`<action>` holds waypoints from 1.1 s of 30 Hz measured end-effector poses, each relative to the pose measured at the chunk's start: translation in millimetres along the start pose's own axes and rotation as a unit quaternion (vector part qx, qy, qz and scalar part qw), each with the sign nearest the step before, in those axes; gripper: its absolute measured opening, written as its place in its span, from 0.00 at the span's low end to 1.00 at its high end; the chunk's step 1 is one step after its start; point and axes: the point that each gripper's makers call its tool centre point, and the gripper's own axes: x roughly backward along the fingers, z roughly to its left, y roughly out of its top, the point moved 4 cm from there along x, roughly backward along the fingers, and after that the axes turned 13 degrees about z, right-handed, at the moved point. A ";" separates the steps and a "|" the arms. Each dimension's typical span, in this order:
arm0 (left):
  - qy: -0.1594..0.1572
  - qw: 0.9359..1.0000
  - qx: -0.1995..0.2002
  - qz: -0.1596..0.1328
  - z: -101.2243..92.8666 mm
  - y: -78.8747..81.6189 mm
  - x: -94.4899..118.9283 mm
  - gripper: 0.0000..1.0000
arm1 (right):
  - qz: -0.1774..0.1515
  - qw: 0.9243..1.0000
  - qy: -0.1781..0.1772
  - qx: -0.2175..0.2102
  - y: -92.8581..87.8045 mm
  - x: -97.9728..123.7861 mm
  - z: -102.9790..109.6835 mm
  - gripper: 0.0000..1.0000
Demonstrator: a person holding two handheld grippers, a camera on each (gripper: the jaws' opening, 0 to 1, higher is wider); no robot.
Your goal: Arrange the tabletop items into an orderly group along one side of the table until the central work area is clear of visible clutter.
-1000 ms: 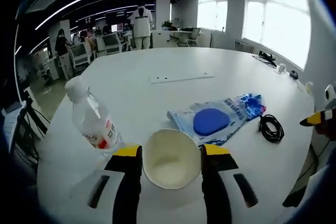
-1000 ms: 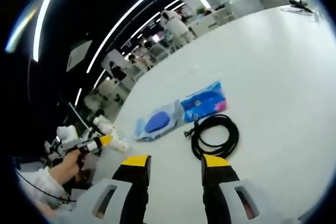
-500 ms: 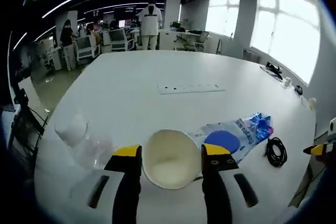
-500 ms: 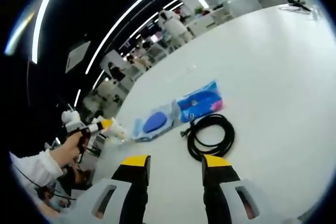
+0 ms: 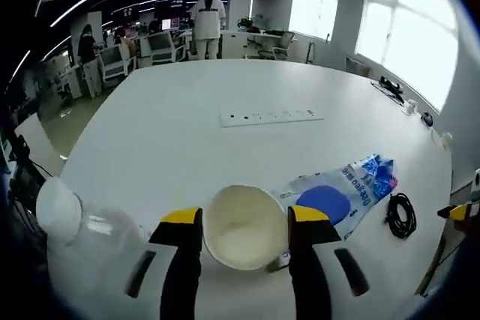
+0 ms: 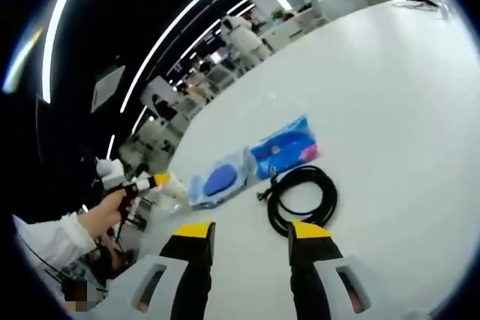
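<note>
White cup (image 5: 244, 228): clamped between left gripper (image 5: 244, 219) jaws.
Right gripper (image 6: 244, 231): jaws wide, above black cable (image 6: 302, 195).

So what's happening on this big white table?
A person is tidying the white table with a gripper in each hand. The left gripper holds a white paper cup between its jaws. A blurry plastic bottle shows to its left. The right gripper is open and empty, near a coiled black cable. A blue packet lies beside the cable.
</note>
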 end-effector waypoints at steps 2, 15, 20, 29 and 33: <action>-0.001 1.000 -0.003 0.006 -0.6 -1.9 -3.7 0.45 | 0.003 1.000 0.000 0.003 0.5 -1.3 0.8 0.38; -0.005 1.000 -0.010 0.015 -2.5 -6.6 -13.2 0.45 | 0.001 1.000 0.003 -0.012 -5.2 0.8 -3.4 0.38; -0.003 1.000 -0.012 0.015 -1.2 -7.2 -13.9 0.47 | -0.003 1.000 0.003 -0.023 -6.8 3.3 -7.4 0.38; -0.016 1.000 -0.020 -0.005 -5.5 -2.2 -7.6 0.54 | -0.009 1.000 0.004 -0.027 -4.7 5.5 -7.4 0.38; -0.010 1.000 -0.025 -0.009 -3.7 -0.8 -0.3 0.60 | -0.009 1.000 0.008 -0.023 -4.1 4.5 -4.0 0.38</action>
